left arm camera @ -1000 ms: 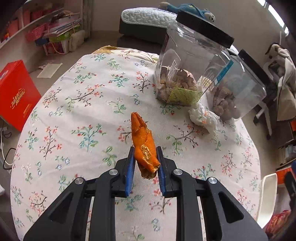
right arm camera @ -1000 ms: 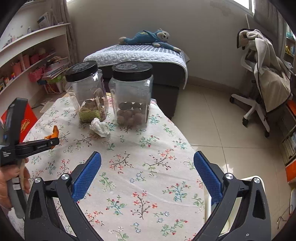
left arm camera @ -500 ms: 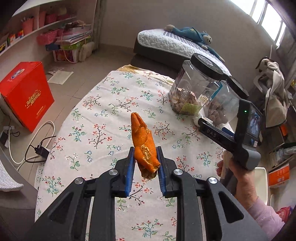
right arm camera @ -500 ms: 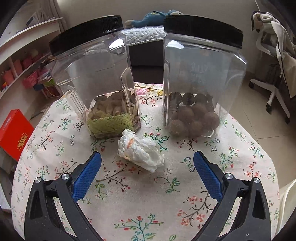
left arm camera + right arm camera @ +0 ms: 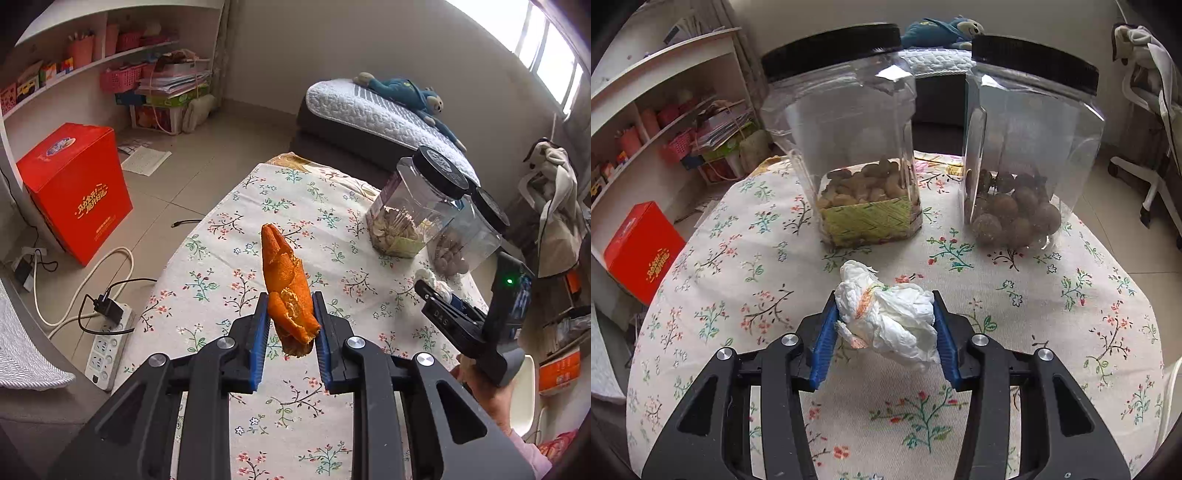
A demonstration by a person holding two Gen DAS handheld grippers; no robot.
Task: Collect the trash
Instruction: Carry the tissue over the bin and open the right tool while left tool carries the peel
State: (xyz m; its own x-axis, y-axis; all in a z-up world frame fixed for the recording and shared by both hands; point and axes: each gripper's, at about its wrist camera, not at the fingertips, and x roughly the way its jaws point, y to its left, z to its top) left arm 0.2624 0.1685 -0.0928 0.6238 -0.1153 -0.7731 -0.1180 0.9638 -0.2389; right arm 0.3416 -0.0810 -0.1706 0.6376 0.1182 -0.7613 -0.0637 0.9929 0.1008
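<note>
Between right gripper (image 5: 884,325) pads, tissue (image 5: 890,317), previously ahead

The right gripper (image 5: 884,325) drops in from its wide-open hover, jaws closing around the crumpled tissue (image 5: 888,319) on the worktop (image 5: 1071,314).

Daylight is entering through window (image 5: 550,55) upper right, blowing out there. Soft, faint shadows are falling on surface (image 5: 1071,295). Fisheye is bending edges; corners are vignetting dark. Focus sharp throughout.
</note>
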